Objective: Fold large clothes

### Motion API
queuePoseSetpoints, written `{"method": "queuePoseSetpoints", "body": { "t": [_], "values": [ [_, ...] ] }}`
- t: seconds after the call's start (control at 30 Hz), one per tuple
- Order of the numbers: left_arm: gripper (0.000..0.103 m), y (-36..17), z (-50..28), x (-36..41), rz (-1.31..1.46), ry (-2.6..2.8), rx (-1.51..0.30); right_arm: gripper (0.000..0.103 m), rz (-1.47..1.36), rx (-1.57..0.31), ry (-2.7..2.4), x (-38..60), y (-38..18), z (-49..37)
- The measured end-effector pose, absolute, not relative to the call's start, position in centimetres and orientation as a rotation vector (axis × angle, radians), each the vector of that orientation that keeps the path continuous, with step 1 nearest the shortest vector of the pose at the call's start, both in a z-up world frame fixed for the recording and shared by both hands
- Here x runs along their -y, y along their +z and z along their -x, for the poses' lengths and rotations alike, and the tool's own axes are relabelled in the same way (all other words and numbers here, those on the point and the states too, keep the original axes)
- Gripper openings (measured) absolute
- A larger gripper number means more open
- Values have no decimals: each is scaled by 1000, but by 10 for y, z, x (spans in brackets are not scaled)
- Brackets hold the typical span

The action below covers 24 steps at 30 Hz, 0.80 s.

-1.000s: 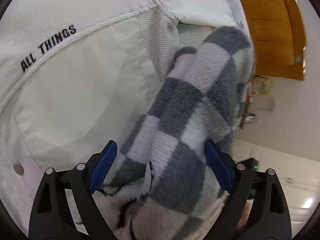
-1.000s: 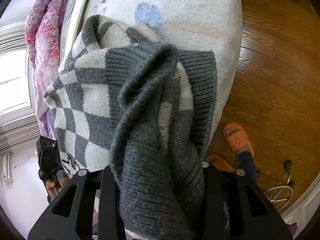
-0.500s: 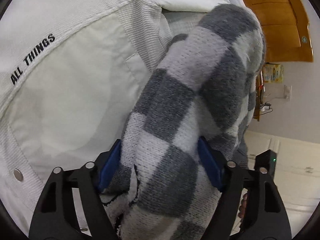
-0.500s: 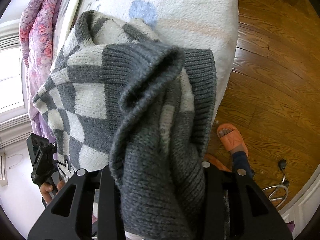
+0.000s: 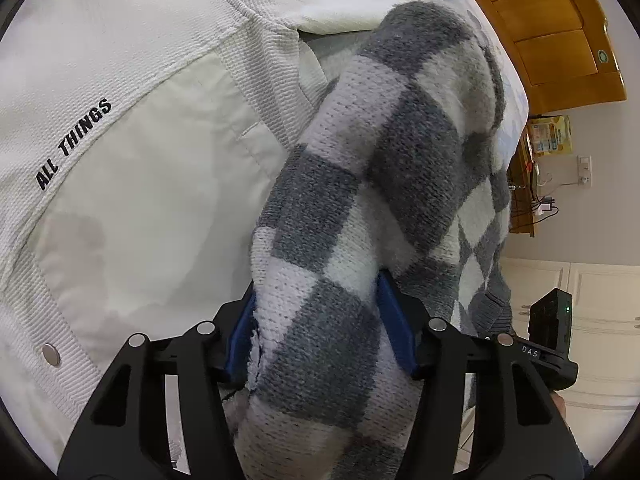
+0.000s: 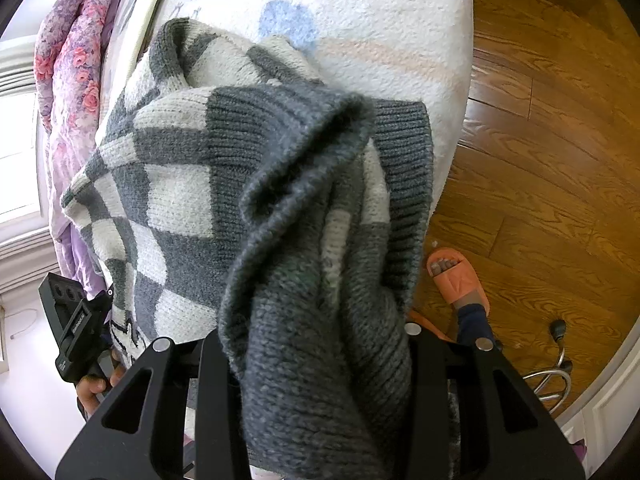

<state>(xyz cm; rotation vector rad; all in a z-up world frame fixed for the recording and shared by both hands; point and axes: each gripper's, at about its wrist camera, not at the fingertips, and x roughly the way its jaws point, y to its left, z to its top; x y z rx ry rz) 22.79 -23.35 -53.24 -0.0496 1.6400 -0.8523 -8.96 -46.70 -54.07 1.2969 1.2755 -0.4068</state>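
step in hand: gathering the checked sweater (image 6: 172, 184) for a fold. it lies bunched on the bed (image 6: 380, 36), from centre to 9 o'clock. right gripper (image 6: 316, 364) jaws clamped on its grey hem; left gripper (image 5: 316, 332) jaws closing on a bunched roll. next, probably: lift both, spread flat.

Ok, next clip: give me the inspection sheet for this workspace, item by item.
Surface: bed under a fleece blanket with cartoon prints.
Job's things: grey-and-white checked sweater, bunched, partly lifted off the bed.
Clutter: white jacket lettered ALL THINGS beside the sweater; floral quilt at the bed's far side.
Grippers: left claw closing, sweater between its blue pads; right claw shut on sweater's ribbed edge.
Cables: wires and a plug on the wall.
Surroundings: wooden floor, orange slipper on a foot, chair base.
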Motion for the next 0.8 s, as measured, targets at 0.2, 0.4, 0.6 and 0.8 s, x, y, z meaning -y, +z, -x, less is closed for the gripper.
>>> {"method": "queuePoseSetpoints", "body": {
  "t": [0.2, 0.4, 0.6, 0.8],
  "values": [
    [75, -548, -249, 224, 62, -886, -1721, 35, -1293, -1276, -404, 464, -541, 91],
    [65, -561, -263, 236, 81, -941, -1784, 35, -1291, -1293, -381, 465, -542, 89],
    [39, -535, -247, 237, 72, -884, -1663, 33, -1215, -1337, -340, 466, -532, 77],
    [38, -491, -224, 248, 105, -858, -1578, 31, -1103, -1342, -295, 482, -493, 61]
  ]
}}
